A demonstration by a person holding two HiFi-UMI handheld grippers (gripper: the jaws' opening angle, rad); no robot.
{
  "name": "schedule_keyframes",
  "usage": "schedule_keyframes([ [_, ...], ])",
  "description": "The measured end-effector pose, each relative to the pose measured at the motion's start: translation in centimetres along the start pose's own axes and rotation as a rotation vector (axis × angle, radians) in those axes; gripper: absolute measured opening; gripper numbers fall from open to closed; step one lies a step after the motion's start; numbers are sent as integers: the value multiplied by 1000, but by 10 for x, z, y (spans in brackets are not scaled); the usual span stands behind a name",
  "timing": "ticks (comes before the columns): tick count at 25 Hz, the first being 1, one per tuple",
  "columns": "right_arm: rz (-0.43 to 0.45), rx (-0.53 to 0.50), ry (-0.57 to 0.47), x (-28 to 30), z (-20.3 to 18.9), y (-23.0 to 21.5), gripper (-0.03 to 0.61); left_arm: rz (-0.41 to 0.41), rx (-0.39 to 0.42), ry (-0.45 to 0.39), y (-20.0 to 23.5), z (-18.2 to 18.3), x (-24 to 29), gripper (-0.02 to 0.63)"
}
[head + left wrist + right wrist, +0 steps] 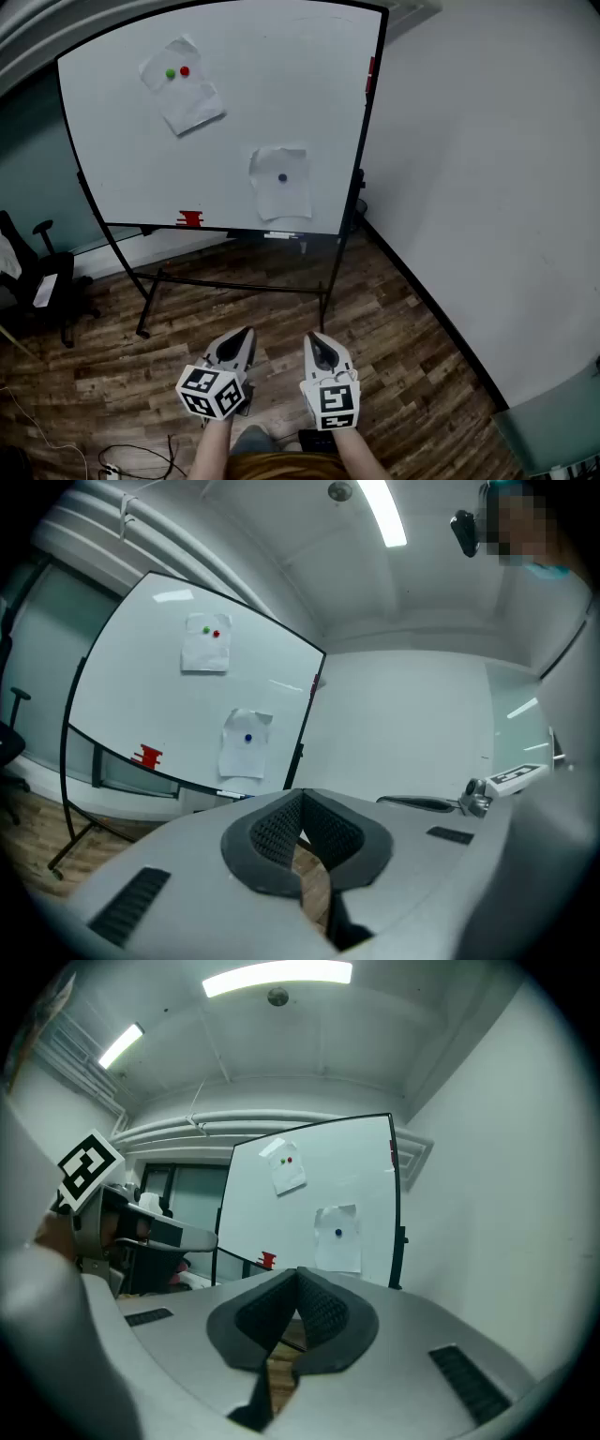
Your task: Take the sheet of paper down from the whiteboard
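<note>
1. Two sheets to choose between on the whiteboard (122, 159): an upper sheet (192, 98), pinned aslant near the top left by a green magnet (170, 73) and a red magnet (185, 70) side by side, and a lower sheet (281, 202), pinned toward the bottom right by a single blue magnet (282, 177). Favour the lower sheet: nearer to hand, and only one magnet to deal with.
2. Start from the present state: left gripper (246, 334) and right gripper (313, 337) both shut tight on nothing, level, side by side low over the wooden floor (403, 337), well short of the board.
3. Step in and raise both first. Open the jaws only once close to the paper, and no wider than needed.
4. Bring one gripper edge-on to a free bottom corner of the lower sheet, possibly curling off the board a little, though too small to say for sure. Pinch paper only, without scraping the pads along the board.
5. Close the other gripper across the sides of the blue magnet and tip it off instead of sliding it, to avoid creasing or tearing the sheet.
6. Press lightly throughout: a free-standing frame by the look of it, likely to rock or roll back under a firm push.
7. Stay above the ledge and clear of the red item (190, 218) and the marker (279, 234) lying there.
8. Draw the sheet straight away from the board, flat, releasing nothing before the magnet is clear.
</note>
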State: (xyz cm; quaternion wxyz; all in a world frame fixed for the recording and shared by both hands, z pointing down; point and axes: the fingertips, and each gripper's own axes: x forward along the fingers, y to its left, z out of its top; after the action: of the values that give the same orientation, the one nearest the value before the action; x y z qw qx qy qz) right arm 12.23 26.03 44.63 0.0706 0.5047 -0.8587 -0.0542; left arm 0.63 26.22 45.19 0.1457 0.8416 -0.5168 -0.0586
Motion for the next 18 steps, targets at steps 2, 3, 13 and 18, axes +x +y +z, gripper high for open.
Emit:
schedule_keyframes([
  [2, 7, -2, -1, -4, 0, 3, 11, -5, -3, -10, 1, 2, 0, 25],
  [3, 10, -2, -1, -6, -1, 5, 12, -9, -2, -15, 2, 5, 2, 25],
  [13, -2, 18, -11, -11, 2, 4, 12, -7, 5, -68, 1, 28, 0, 25],
  [18, -26, 21, 17, -7, -9, -7, 34, -6, -11, -72, 2, 17, 9, 69],
])
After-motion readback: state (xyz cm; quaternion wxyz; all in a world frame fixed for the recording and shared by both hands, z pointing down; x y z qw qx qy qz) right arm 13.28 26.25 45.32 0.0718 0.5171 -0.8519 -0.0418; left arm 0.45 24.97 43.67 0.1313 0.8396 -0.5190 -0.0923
